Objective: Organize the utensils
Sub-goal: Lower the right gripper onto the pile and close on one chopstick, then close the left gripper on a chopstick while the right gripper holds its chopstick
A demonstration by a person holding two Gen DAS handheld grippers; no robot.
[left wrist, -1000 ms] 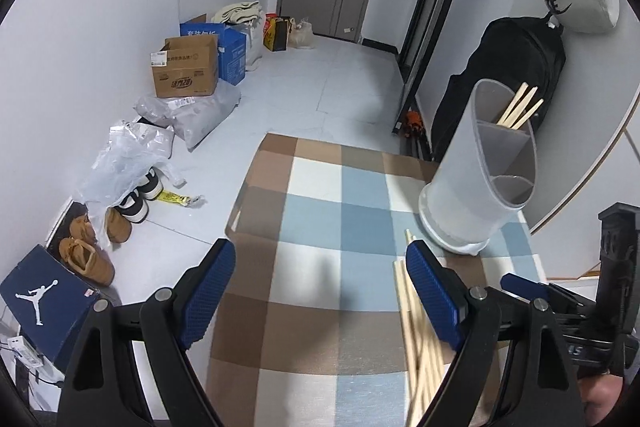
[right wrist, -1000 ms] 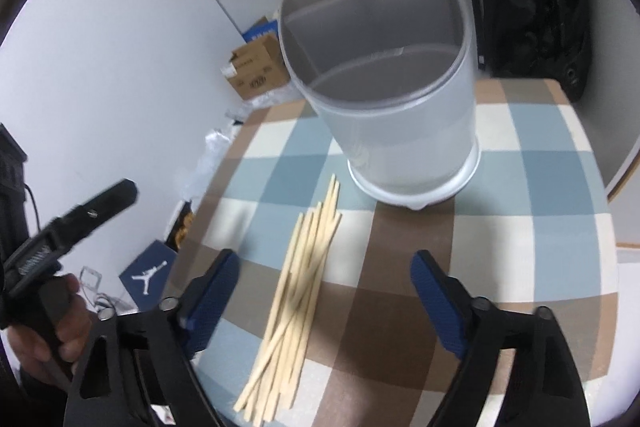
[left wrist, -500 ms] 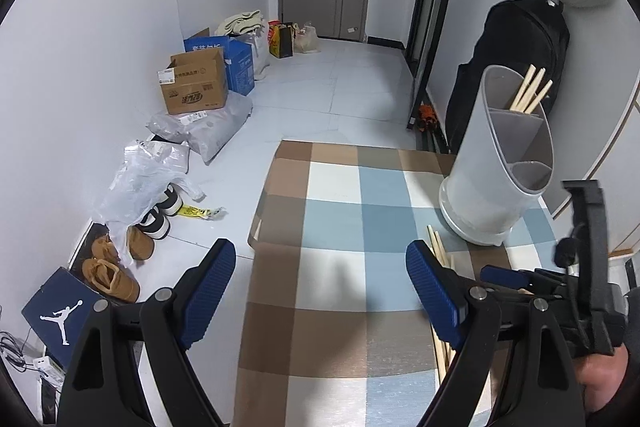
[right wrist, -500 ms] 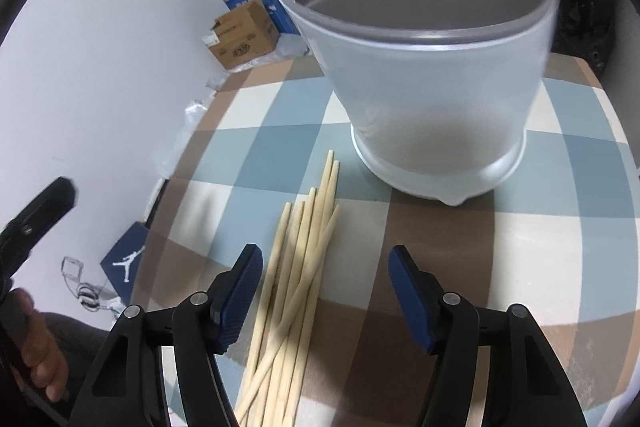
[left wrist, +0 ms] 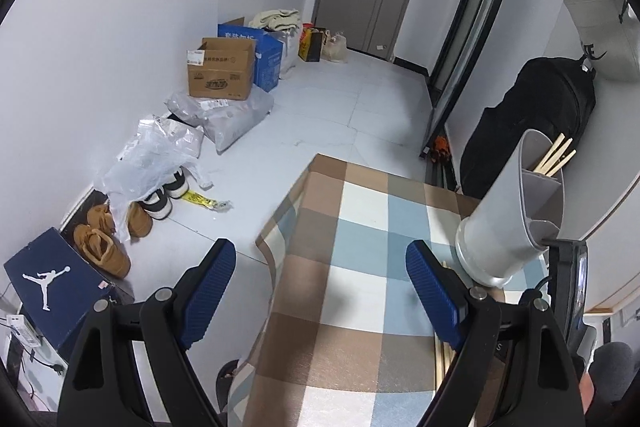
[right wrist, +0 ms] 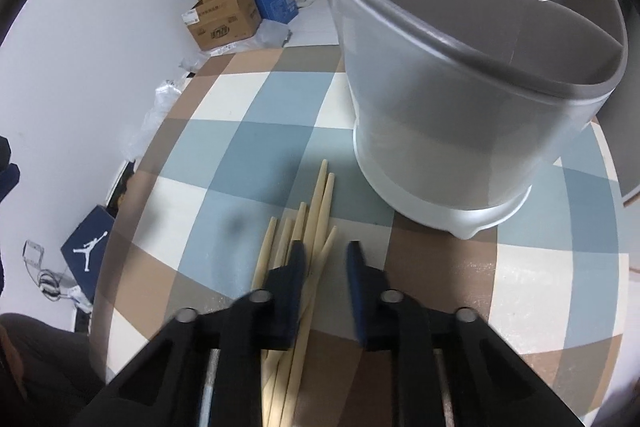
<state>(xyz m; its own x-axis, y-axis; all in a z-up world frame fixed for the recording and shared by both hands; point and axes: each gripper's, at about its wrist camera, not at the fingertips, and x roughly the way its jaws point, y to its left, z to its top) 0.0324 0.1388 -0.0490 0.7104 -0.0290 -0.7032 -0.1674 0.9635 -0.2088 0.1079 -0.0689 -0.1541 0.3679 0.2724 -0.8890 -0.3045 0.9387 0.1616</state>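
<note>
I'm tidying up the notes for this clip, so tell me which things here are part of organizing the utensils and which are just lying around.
Part of the job:
- pale wooden chopsticks loose on the checked tablecloth
- translucent grey divided plastic holder, some chopsticks already inside
- right gripper, jaws closing over the loose chopsticks

Lying about:
- brown cardboard box
- navy shoebox
- tan shoes
- black bag

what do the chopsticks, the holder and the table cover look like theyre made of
Pale tan chopsticks: likely bamboo or light wood, matte, with an even straw colour and tapered tips. Frosted grey divided utensil holder: looks like translucent plastic, satin finish, light glowing through its wall. Checked brown, blue and cream table cover: probably woven cloth, matte, its edge draping and curling over the side.
</note>
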